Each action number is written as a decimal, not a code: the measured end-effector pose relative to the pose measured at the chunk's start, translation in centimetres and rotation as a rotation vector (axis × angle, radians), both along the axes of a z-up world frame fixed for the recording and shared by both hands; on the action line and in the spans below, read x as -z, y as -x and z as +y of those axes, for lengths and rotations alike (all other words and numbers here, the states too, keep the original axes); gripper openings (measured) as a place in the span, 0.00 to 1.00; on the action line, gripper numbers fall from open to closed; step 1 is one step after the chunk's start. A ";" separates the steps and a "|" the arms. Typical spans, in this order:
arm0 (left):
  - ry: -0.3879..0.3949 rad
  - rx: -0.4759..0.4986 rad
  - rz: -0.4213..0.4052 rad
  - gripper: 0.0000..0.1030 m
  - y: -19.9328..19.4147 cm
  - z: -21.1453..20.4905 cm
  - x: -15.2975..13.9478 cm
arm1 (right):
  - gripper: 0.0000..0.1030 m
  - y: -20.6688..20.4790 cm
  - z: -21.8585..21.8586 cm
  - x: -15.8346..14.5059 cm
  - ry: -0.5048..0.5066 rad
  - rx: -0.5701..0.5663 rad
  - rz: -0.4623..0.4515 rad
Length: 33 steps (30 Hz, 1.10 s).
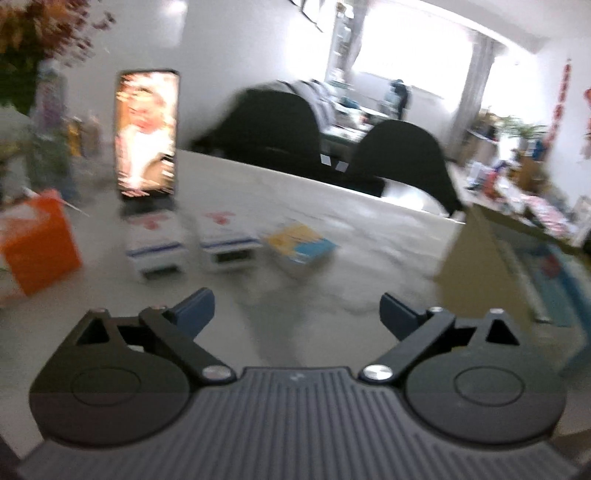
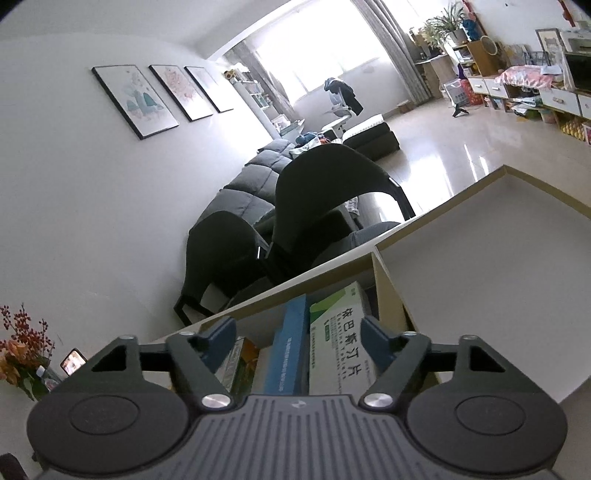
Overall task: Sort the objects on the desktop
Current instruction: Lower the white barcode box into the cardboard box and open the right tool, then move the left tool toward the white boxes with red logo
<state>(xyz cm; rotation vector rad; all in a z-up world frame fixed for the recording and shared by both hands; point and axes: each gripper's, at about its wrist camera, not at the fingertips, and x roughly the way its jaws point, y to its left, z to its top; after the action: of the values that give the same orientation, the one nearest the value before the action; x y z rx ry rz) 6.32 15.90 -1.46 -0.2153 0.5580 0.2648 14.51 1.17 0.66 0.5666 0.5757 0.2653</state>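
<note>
In the left wrist view my left gripper (image 1: 297,314) stands open above the pale table (image 1: 369,236) with nothing between its fingers. Ahead of it lie two white boxes with red and blue marks (image 1: 155,243) (image 1: 225,240) and a yellow and blue box (image 1: 301,243). In the right wrist view my right gripper (image 2: 297,339) hangs open over the left compartment of a tan storage box (image 2: 380,273). Standing in that compartment are a green and white medicine box (image 2: 340,343), a blue box (image 2: 290,350) and a yellow-green box (image 2: 240,363). The pads do not press on them.
An orange box (image 1: 37,243) sits at the table's left, and a lit phone (image 1: 147,133) stands upright behind the white boxes. Flowers (image 1: 37,33) are at far left. Two black chairs (image 1: 277,129) line the far edge. The storage box's right compartment (image 2: 480,295) shows bare.
</note>
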 end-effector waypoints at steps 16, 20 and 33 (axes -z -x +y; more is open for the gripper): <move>-0.048 -0.216 0.076 1.00 -1.2 4.5 1.7 | 0.96 3.7 3.6 -0.7 0.145 0.029 -0.015; -0.028 -0.285 0.094 1.00 -2.0 6.2 2.4 | 0.99 4.4 4.0 -0.7 0.149 0.033 -0.018; -0.006 -0.403 0.107 0.97 -5.4 9.0 4.0 | 0.99 5.0 4.2 -0.4 0.140 0.030 -0.003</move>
<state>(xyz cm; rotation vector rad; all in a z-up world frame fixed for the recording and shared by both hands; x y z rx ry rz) 11.68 24.88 -5.50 -0.3093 0.6177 0.6720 9.54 5.34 1.06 0.4392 0.5777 0.1962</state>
